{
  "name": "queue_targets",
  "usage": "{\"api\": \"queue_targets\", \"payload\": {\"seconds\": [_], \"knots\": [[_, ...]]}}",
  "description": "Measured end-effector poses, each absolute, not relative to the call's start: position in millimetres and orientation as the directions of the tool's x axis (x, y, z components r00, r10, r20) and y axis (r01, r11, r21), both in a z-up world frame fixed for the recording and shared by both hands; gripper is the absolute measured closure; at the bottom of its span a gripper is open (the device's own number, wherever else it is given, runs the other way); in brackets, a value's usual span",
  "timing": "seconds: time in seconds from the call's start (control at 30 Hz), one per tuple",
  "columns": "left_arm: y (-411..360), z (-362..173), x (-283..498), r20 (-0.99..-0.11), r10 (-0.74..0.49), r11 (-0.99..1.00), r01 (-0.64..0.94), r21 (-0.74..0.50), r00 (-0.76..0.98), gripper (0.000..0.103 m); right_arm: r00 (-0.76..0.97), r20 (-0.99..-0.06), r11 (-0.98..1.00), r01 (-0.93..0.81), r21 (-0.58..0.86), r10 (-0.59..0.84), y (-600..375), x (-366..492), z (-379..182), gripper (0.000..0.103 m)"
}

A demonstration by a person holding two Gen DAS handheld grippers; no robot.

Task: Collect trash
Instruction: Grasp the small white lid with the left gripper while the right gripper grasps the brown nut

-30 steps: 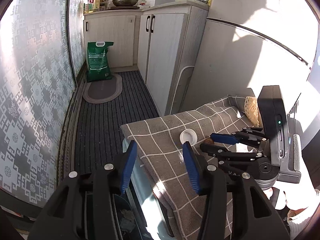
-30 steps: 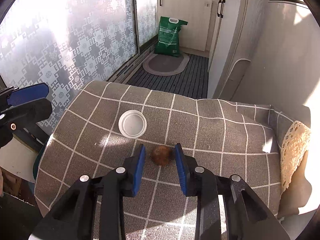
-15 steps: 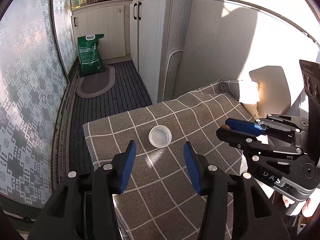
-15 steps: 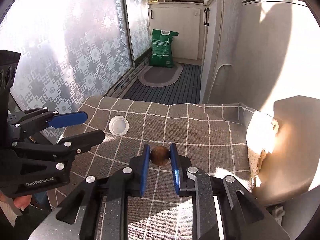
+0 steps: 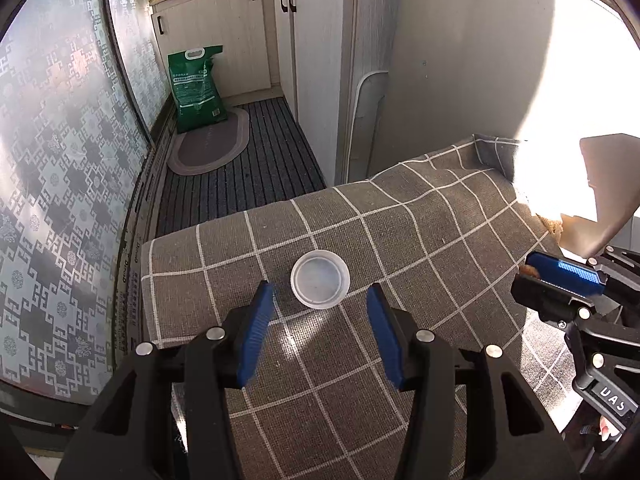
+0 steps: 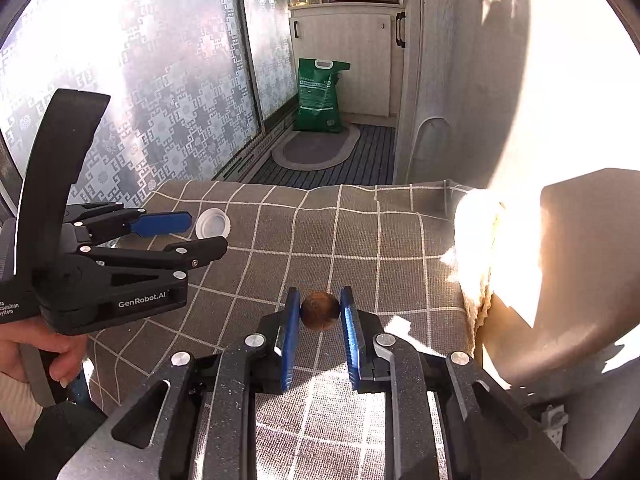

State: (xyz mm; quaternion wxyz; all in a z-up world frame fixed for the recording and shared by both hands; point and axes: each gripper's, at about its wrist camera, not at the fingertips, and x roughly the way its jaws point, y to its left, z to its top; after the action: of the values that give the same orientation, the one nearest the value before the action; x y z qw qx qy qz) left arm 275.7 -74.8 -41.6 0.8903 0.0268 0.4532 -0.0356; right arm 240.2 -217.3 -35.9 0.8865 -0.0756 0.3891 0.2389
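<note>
Two bits of trash show: a small brown ball (image 6: 319, 311) at lower centre of the right wrist view, clamped between the blue pads of the right gripper (image 6: 319, 312) above the checked grey cloth (image 6: 380, 240). Its jaws have just been closing. A white plastic lid (image 5: 320, 284) lies on the cloth at centre of the left wrist view, just beyond the left gripper (image 5: 320, 300), whose jaws stand apart with nothing between them.

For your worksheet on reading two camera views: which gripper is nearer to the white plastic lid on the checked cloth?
Left. The left gripper hangs open just short of the white plastic lid; the right gripper, well aside, grips a brown ball.

wrist views angled down, sharing checked cloth (image 5: 420, 216)
</note>
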Motion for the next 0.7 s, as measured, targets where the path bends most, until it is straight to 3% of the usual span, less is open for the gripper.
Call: {"api": "queue_targets", "payload": {"seconds": [0.43, 0.57, 0.7], "knots": [[-77.6, -50.1, 286.7, -0.819, 0.032, 0.995, 0.060, 0.082, 0.573, 0.055, 0.576, -0.732, 0.873, -0.484, 0.055, 0.365, -220.1, 241.3, -39.4, 0.083], [-81.2, -50.0, 284.0, -0.807, 0.046, 0.991, 0.073, 0.109, 0.588, 0.068, 0.576, -0.731, 0.872, -0.487, 0.052, 0.366, -215.8, 240.6, -37.4, 0.083], [-75.7, -48.6, 278.5, -0.809, 0.031, 0.992, 0.081, 0.096, 0.587, 0.070, 0.576, -0.729, 0.867, -0.496, 0.049, 0.371, -209.4, 239.8, -34.6, 0.083]]}}
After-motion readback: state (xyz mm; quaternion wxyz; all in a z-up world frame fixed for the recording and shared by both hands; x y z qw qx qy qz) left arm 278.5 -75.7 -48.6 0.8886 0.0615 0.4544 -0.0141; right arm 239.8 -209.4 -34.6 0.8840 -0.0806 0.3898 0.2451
